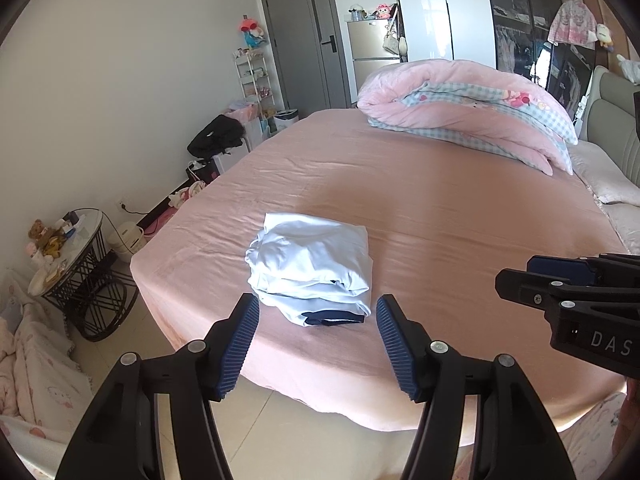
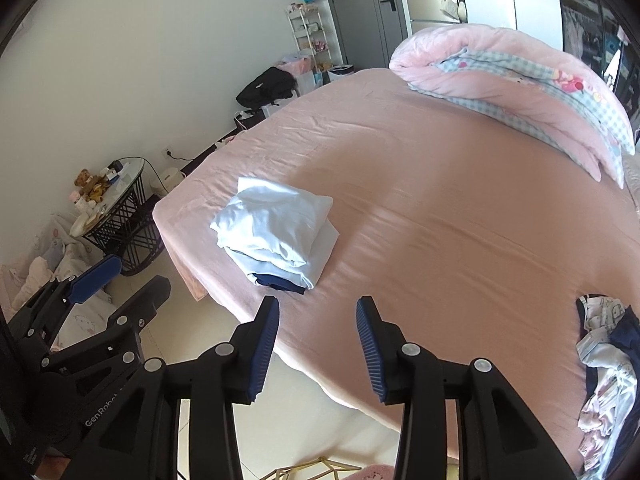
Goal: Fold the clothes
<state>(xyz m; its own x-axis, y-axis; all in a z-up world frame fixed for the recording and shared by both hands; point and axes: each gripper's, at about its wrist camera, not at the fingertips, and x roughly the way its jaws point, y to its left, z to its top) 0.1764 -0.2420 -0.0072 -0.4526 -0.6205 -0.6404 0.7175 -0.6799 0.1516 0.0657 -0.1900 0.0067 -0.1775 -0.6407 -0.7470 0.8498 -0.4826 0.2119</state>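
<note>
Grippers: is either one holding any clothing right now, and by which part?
Nothing is held. The left gripper and right gripper are both open and empty, short of the folded white stack on the bed.

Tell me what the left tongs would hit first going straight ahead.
Probably the folded pale-blue clothes stack on the pink bed: it sits right between the open left tongs, just beyond their tips. Depth is uncertain.

Folded white clothes (image 1: pixel 310 268) stacked near bed corner; unfolded clothes pile (image 2: pixel 604 364) well apart.
</note>
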